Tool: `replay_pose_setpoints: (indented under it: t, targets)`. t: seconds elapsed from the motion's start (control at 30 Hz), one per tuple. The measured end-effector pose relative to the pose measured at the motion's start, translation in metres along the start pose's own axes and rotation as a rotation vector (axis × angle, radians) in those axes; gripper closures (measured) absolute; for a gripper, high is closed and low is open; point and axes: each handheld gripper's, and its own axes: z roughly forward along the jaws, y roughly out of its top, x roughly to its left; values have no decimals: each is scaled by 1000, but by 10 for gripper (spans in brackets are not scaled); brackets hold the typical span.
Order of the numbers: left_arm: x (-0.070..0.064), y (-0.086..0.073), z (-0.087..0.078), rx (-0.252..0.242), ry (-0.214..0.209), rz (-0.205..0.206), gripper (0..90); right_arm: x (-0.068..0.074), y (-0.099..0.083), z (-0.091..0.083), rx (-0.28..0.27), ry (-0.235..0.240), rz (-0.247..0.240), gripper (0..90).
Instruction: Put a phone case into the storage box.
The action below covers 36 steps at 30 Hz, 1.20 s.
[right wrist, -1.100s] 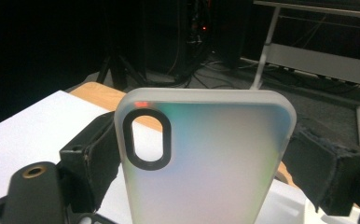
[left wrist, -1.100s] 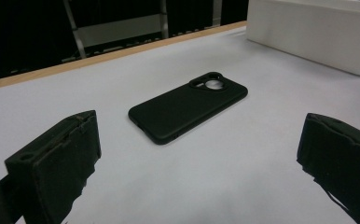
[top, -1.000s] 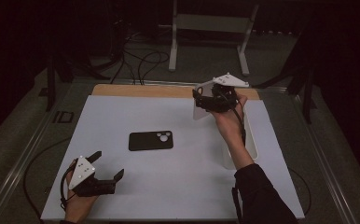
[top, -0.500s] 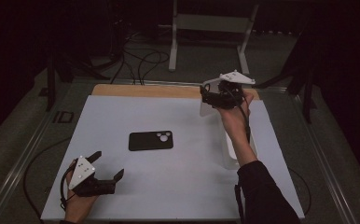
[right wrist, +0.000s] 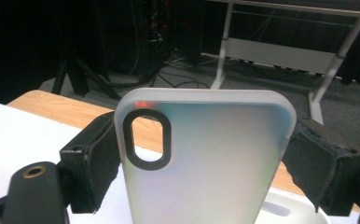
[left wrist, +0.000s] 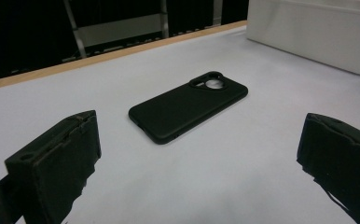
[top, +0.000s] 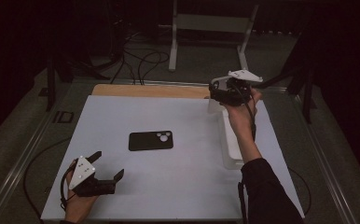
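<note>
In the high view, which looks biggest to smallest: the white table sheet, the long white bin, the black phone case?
1. White table sheet
2. Long white bin, partly behind the forearm
3. Black phone case, flat mid-sheet

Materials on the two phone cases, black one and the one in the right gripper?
Black case: looks like matte soft rubber or silicone, hedged; dull even sheen, rounded edges. Frosted case, clamped in the right gripper: translucent plastic, since the wood edge shows faintly through it, with a dark rim round the camera cutout.

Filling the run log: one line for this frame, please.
right gripper: shut on frosted phone case, raised over white bin | left gripper: open, near table edge | black phone case: flat, mid-table, untouched
</note>
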Motion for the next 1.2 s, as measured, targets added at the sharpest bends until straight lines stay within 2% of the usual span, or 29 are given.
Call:
replay_pose_setpoints:
  t: [1.2]
  targets:
    - [1, -1, 1, 4, 1, -9, 0, -49, -8, 20, 56, -147, 49, 167]
